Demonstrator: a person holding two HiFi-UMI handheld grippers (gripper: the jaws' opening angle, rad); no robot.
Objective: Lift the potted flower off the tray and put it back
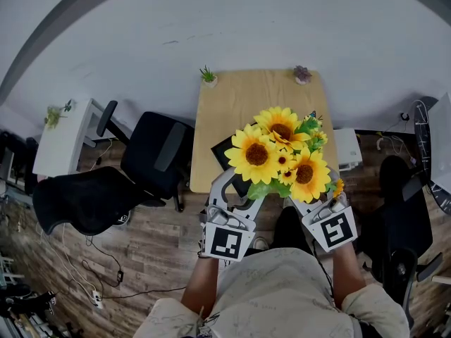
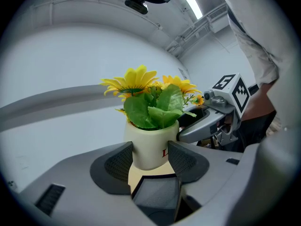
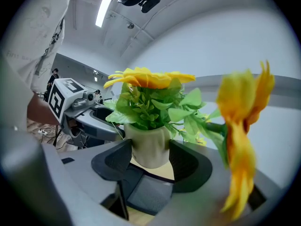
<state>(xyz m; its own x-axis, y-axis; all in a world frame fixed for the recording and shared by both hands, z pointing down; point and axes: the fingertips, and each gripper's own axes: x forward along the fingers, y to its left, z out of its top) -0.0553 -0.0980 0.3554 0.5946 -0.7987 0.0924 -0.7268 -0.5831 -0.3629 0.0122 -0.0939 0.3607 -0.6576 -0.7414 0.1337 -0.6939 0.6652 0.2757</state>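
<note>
Item, left: left gripper (image 2: 150, 157), grey, two-jawed, with marker cube, clenched on the pot, both ribbed pads pressed to its wall. Item, centre: potted flower, a smooth cream-white round ceramic pot (image 2: 151, 146) carrying artificial yellow sunflowers (image 1: 280, 153) and broad green leaves, held aloft between the two tools and apparently clear of the tray. Item, right: right gripper (image 3: 149, 158), same make, likewise clamped on the pot from the opposite side. Beneath: dark rectangular tray (image 1: 226, 158) on a light wooden table (image 1: 246, 101). Hazards, as judged: the pot wall looks slick and curved, so uneven squeeze or pull between the two hands could let it twist or slide downward. The bouquet is top-heavy and may tip the pot. The blooms cover most of the tray in the head view, so the descent is partly blind and the base could catch the tray rim and topple. One drooping bloom (image 3: 244, 140) also hangs across the right gripper view. Surroundings, left to right: white side table (image 1: 67, 139) with a small green plant; two black office chairs (image 1: 148, 157); two tiny potted plants at the table's far edge, well apart from the tray; white box (image 1: 347, 148); another black chair (image 1: 403, 224). None obstructs the return path.
</note>
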